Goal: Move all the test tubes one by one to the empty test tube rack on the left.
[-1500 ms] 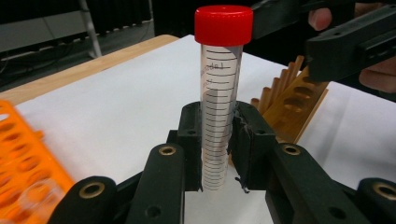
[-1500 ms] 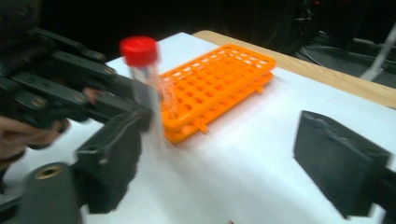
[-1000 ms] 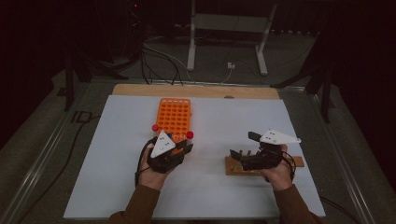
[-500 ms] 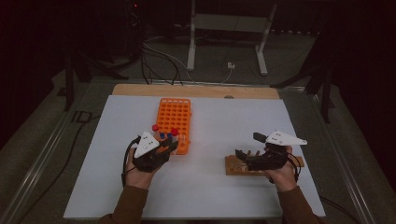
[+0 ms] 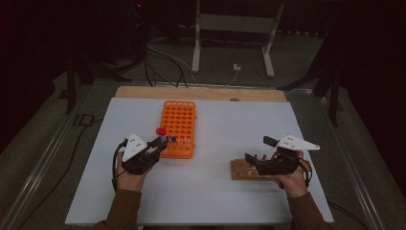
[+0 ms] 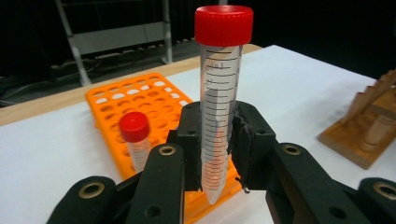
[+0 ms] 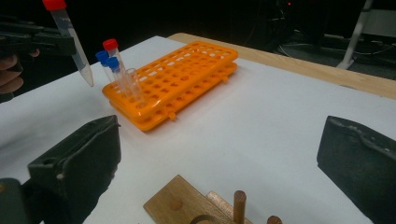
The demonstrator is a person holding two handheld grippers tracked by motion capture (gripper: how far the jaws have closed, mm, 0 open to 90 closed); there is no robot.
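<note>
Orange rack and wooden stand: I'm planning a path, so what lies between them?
Between the orange rack and wooden stand is bare white tabletop, per the high view.

Tube (image 6: 218, 100) middle: your left gripper's (image 6: 215, 154) black pads cover it where they clamp.
Short tube (image 6: 135, 140) base: hidden behind your left jaw.
Wooden stand (image 7: 205, 207): cut off by the bottom edge in your right gripper view; the right edge crops it in your left gripper view.
Blue-capped tubes (image 5: 174, 140): too small in the high view to count.
Tube markings: too blurred to read.
</note>
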